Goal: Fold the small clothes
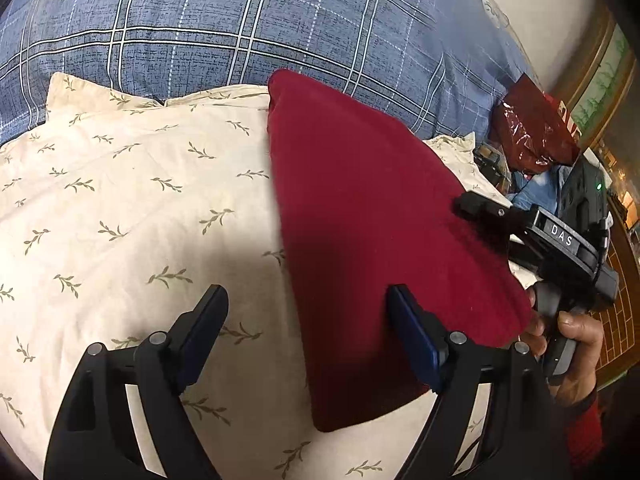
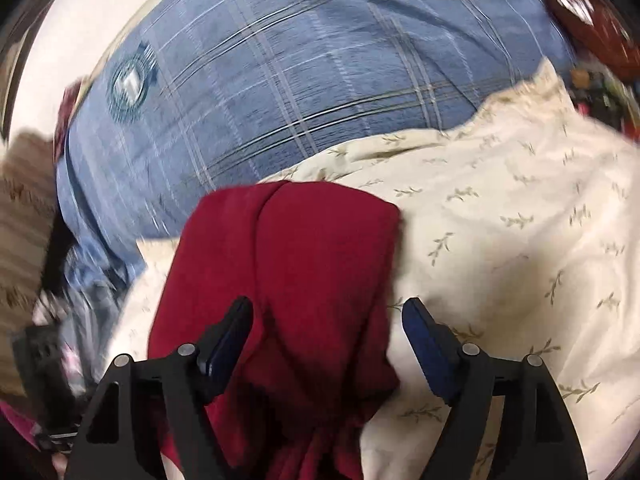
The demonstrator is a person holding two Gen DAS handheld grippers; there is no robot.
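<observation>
In the left view, the left tool [image 1: 308, 312] is standing wide and empty beside the folded dark red soft cloth [image 1: 372, 232], which is lying on the cream leaf-print sheet [image 1: 120, 200]. In the right view, the right tool [image 2: 328, 320] is gaping wide over it, so the fold looks done; next comes smoothing or another fold.

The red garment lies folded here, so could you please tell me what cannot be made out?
- Red garment: right wrist view, motion blur hides its type; near end cut off.
- Round emblem on the plaid bedcover: blurred, unreadable.
- Clutter beside the dark red bag: left wrist view, too small.
</observation>
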